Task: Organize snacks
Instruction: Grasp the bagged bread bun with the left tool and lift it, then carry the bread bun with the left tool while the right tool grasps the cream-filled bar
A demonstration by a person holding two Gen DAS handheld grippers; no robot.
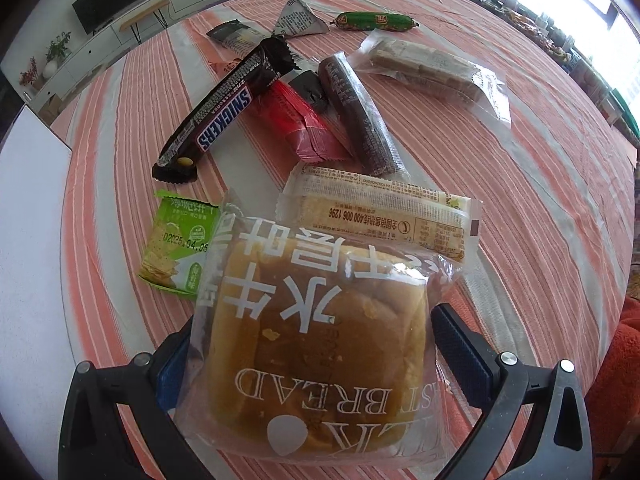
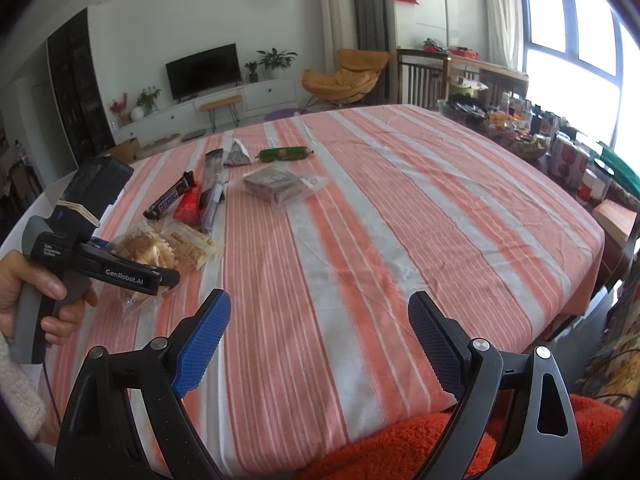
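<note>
At lower centre your left gripper (image 1: 316, 344) is clamping the bagged bread (image 1: 316, 336), your right gripper (image 2: 320, 344) is gaping empty, and beyond, the scattered snacks (image 1: 280, 112) are awaiting sorting, barely begun.

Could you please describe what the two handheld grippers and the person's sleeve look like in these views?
Both grippers have black angular frames with silver bolts and blue, dimple-textured finger pads. The left gripper has a grey pistol grip, white lettering "GenRobot.AI" on its black bar, a black box-shaped block on top and a thin dark cable below. The right gripper shows the same black arms. The sleeve is cream, fuzzy knit.
</note>
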